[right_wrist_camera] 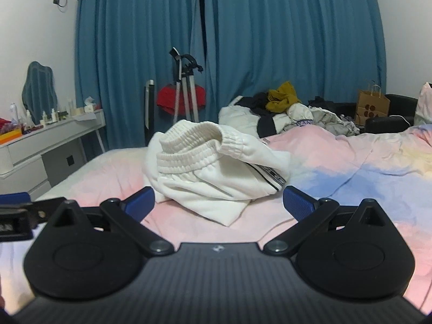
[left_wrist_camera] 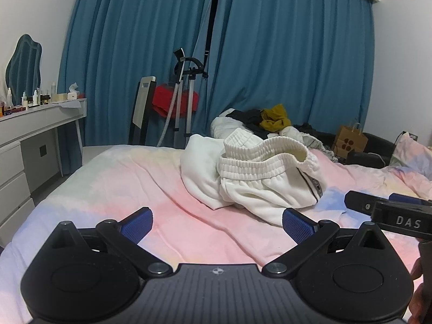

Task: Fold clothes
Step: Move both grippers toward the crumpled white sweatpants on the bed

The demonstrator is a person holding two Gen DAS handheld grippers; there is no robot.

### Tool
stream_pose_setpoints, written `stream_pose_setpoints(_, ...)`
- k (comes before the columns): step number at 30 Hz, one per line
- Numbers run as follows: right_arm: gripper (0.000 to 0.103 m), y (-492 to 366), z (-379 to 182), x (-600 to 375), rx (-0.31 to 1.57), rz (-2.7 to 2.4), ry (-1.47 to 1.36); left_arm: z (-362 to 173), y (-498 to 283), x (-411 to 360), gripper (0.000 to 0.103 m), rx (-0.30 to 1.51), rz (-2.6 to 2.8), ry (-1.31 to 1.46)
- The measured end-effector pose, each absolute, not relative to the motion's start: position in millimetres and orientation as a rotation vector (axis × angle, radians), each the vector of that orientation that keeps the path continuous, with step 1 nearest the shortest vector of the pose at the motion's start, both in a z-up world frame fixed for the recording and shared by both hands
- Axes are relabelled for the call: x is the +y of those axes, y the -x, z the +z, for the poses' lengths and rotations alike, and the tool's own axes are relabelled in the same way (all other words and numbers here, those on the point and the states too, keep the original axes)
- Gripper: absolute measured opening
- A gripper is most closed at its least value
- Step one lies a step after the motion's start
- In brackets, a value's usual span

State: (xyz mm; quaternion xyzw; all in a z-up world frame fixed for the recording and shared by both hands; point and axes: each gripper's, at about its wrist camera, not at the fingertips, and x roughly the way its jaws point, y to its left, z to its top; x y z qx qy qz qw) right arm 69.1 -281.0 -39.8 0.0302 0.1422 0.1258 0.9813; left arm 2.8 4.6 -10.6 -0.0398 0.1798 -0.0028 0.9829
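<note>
A crumpled pair of white sweatpants (left_wrist_camera: 259,178) with a ribbed elastic waistband and a dark side stripe lies bunched on the pink and blue bedspread (left_wrist_camera: 151,186). It also shows in the right wrist view (right_wrist_camera: 210,172). My left gripper (left_wrist_camera: 217,225) is open and empty, above the bedspread, short of the sweatpants and to their left. My right gripper (right_wrist_camera: 218,205) is open and empty, just in front of the sweatpants. The right gripper's body shows at the right edge of the left wrist view (left_wrist_camera: 391,210).
A pile of other clothes (left_wrist_camera: 259,121), with a mustard garment (left_wrist_camera: 275,117) on top, lies at the far side of the bed. A paper bag (left_wrist_camera: 349,141) stands beyond it. A white dresser (left_wrist_camera: 29,140) with bottles is at left. A garment steamer (left_wrist_camera: 183,100) stands before blue curtains.
</note>
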Motion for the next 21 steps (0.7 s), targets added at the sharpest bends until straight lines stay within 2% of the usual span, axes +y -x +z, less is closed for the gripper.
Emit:
stream_pose_setpoints(8,0.103,-74.8,-42.9,-287.4,0.266,0.266,-0.118,-17.4,-7.7,6.7,0.103,0.342,0.02,0.097)
stream_pose_setpoints(21,0.103,-75.3,-46.5,-285.4,0.271,0.236,-0.041,-25.8,-14.1,11.4,0.103,0.345,0.054,0.092)
